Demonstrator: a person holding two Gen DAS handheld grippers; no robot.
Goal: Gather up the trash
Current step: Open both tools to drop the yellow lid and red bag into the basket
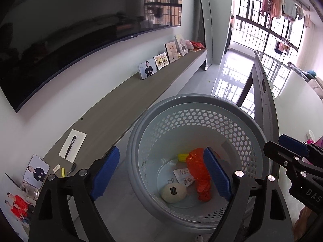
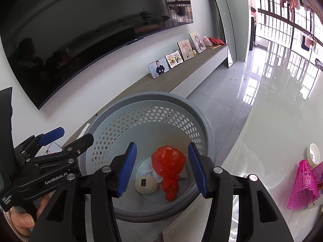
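Trash lies at the bottom of the grey perforated basket [image 1: 201, 109], which stands on the floor between the TV console [image 1: 125, 104] and the table edge [image 2: 262, 121]. Largest in it is a crumpled red plastic bag [image 2: 168, 165], then a cream oval pouch [image 2: 145, 185], a printed slip of paper [image 1: 184, 176] and a small yellow scrap [image 1: 182, 157]. The left gripper [image 1: 161, 173] and the right gripper [image 2: 161, 169] hang above the rim, jaws spread wide and gripping nothing. This looks like a drop just finished; the next move probably calls for turning to the table, where a pink mesh cone [image 2: 302, 187] and a white cap [image 2: 313, 154] lie.
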